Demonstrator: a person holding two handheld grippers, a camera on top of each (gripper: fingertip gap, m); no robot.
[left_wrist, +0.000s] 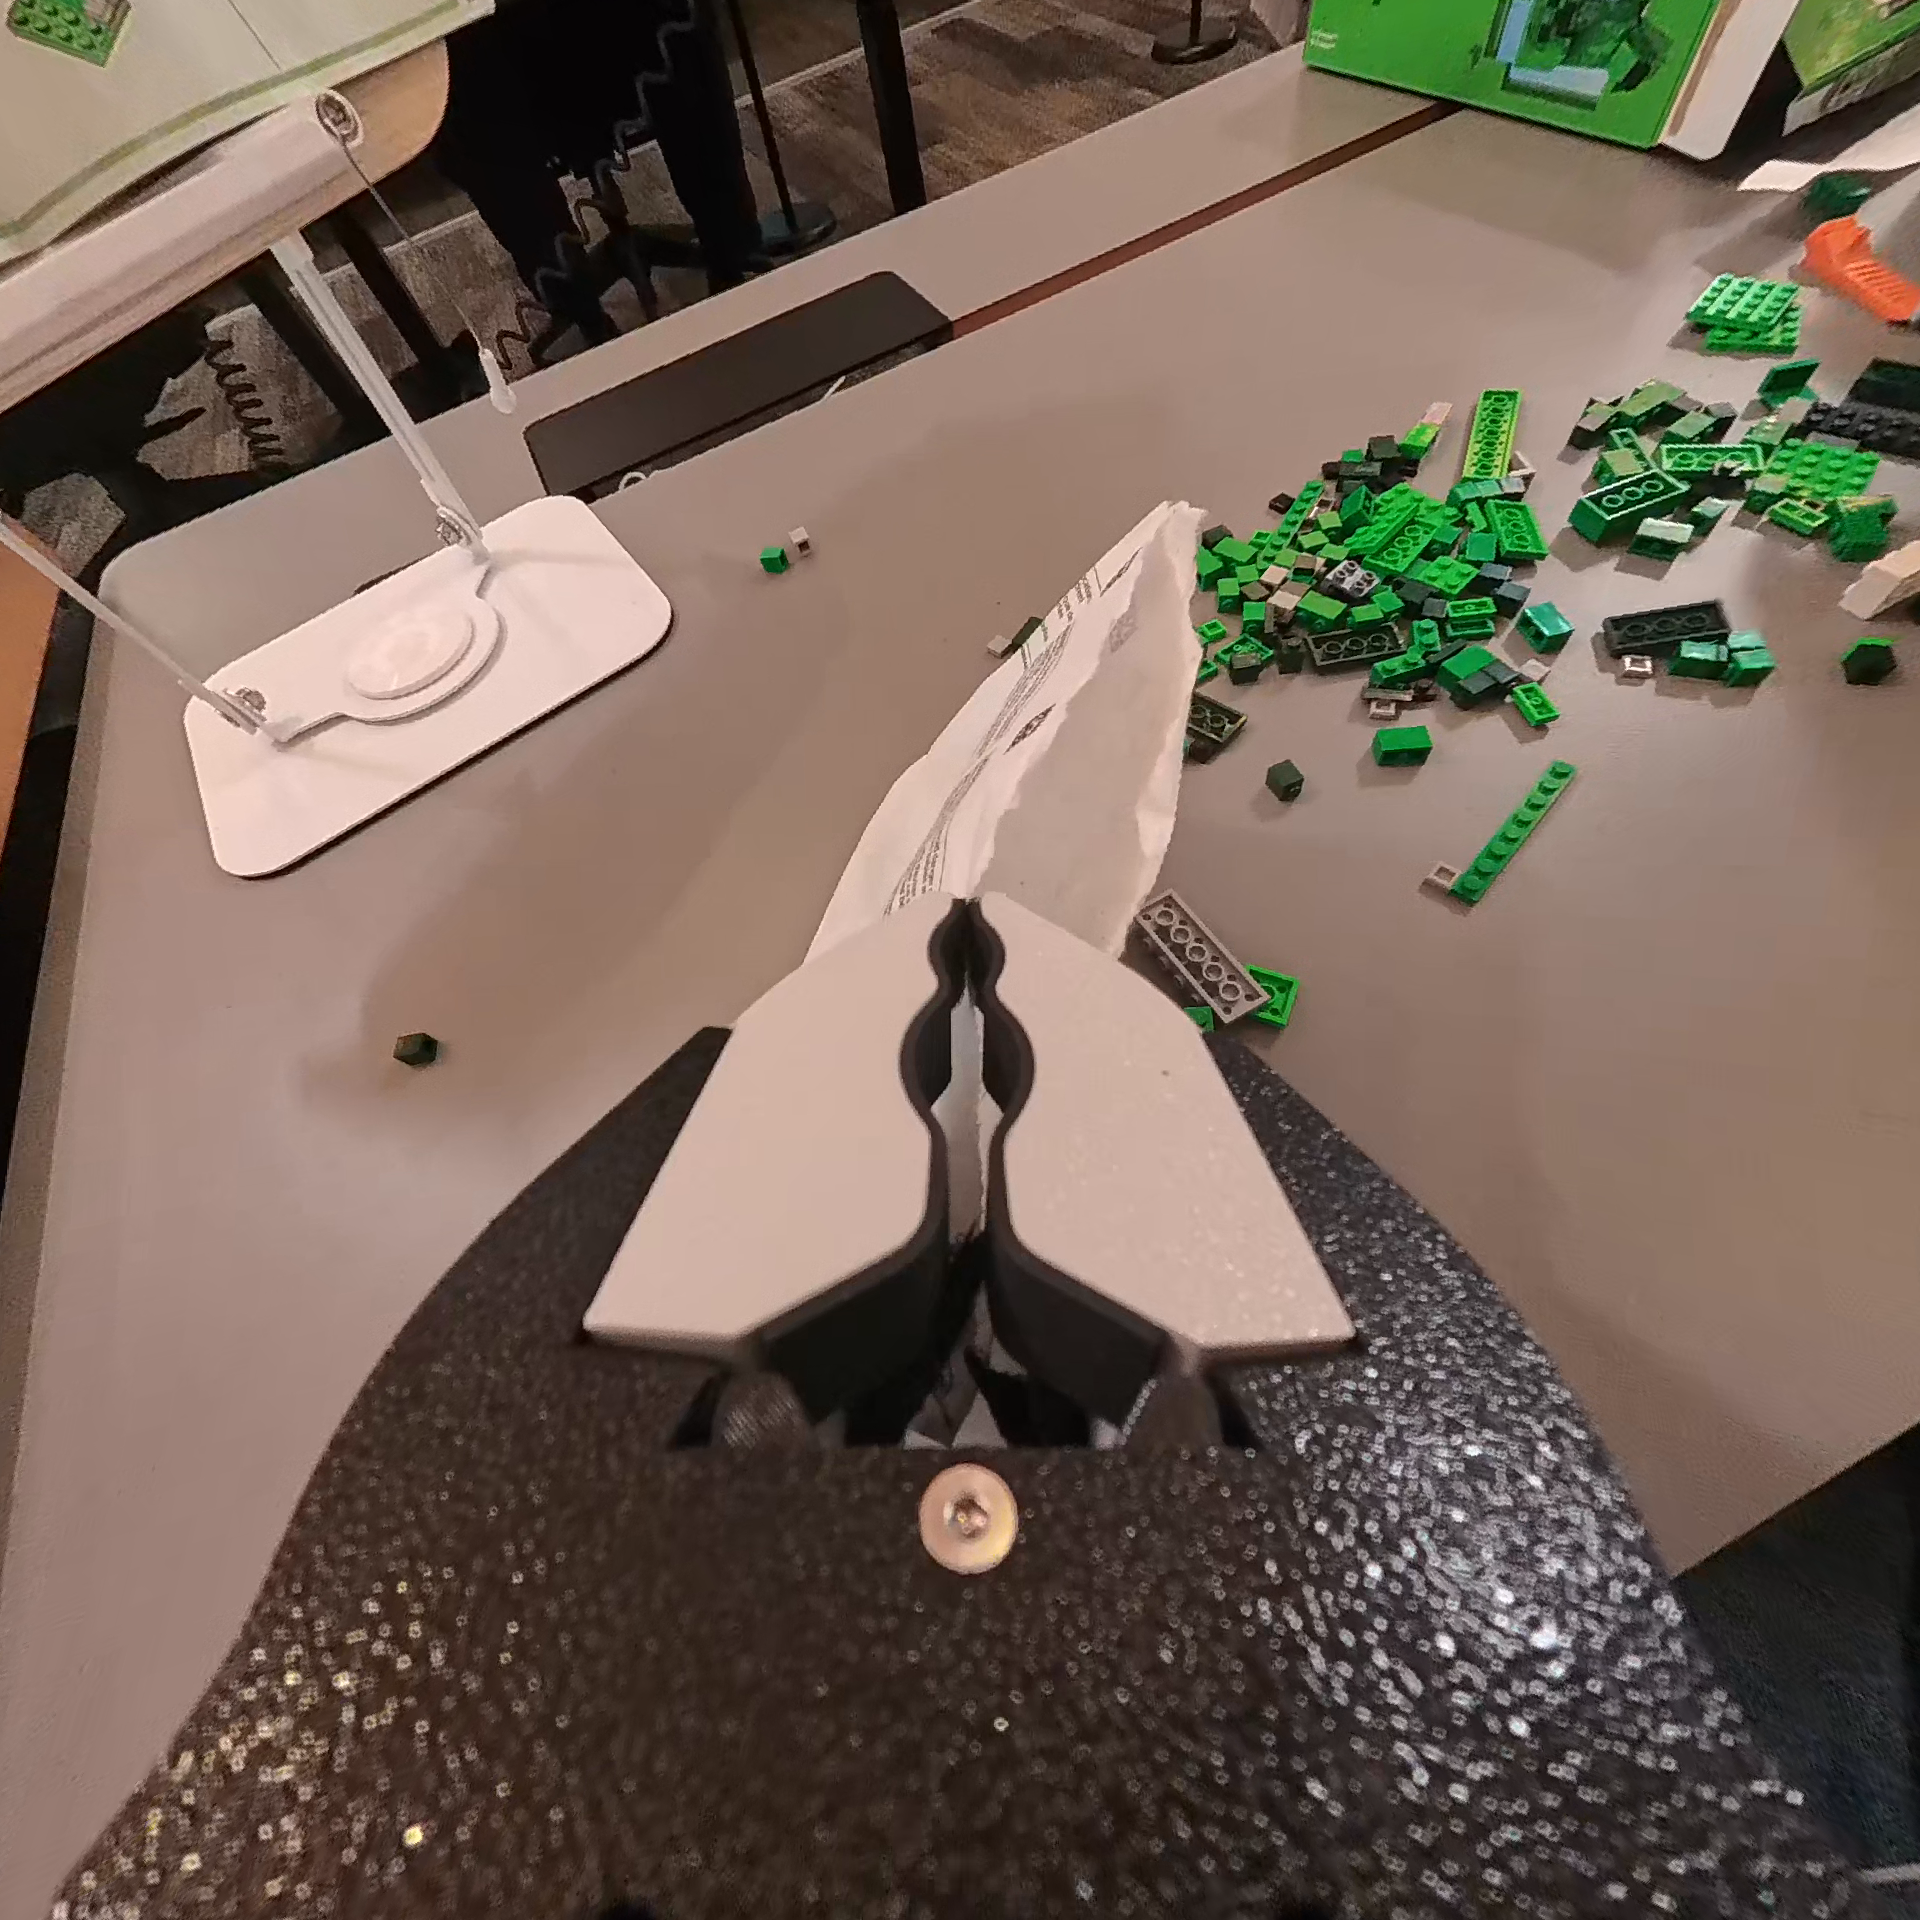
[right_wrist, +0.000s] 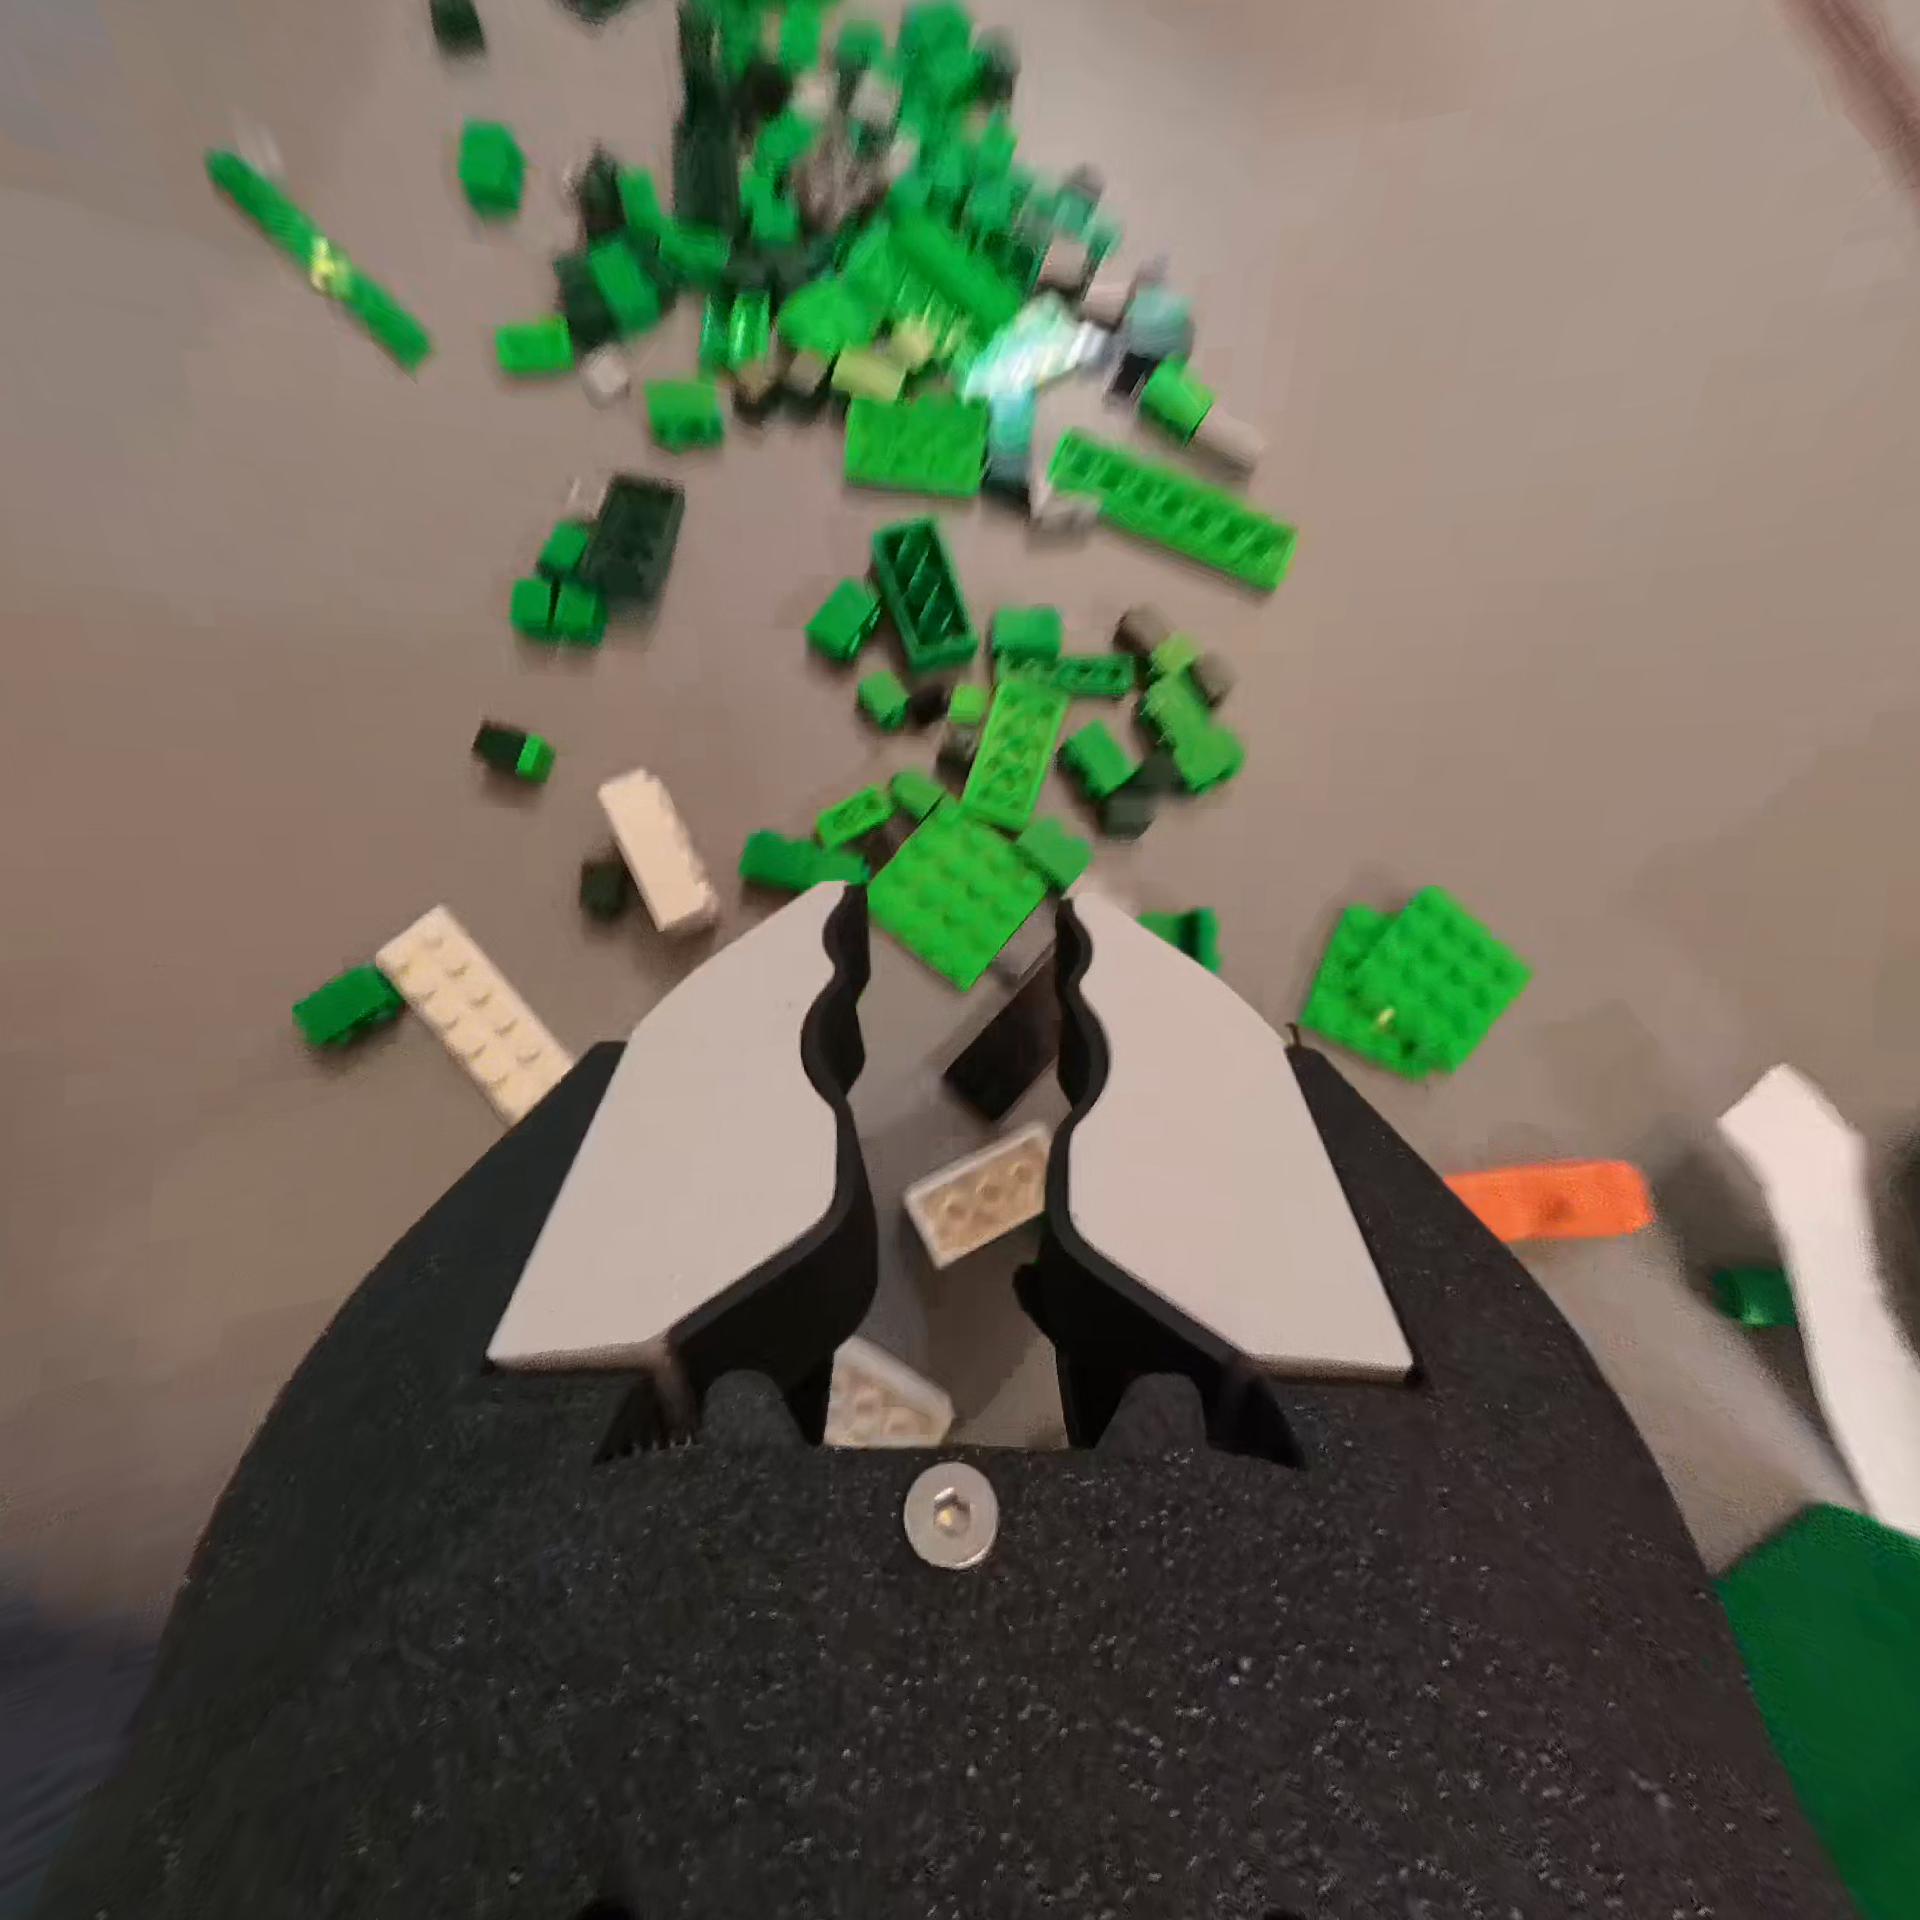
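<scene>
Grey and broad, the desk (left_wrist: 1351, 1195) carried a scatter of green building bricks (left_wrist: 1434, 582) toward its far right, with a white flat-based stand (left_wrist: 416, 675) off to the left and a green box (left_wrist: 1496, 62) at the far edge. My left tool (left_wrist: 968, 914) had its fingers pressed together on a torn white paper bag (left_wrist: 1060, 748) bearing small print; the bag ran up and away from the tips, its far end reaching the near-left edge of the brick pile. A grey studded plate (left_wrist: 1195, 951) lay just right of the tips, and one dark green cube (left_wrist: 418, 1049) sat alone to the left.

My right tool (right_wrist: 961, 914) hung over the bricks with its fingers parted and nothing between them. This view was blurred. A bright green square plate (right_wrist: 951, 904) lay at the tips, spanning the gap, and a small white brick (right_wrist: 982, 1190) showed on the desk between the fingers farther back. A long white plate (right_wrist: 468, 1003) lay near left, another green square plate (right_wrist: 1413, 982) near right, and an orange piece (right_wrist: 1548, 1200) beyond that.
</scene>
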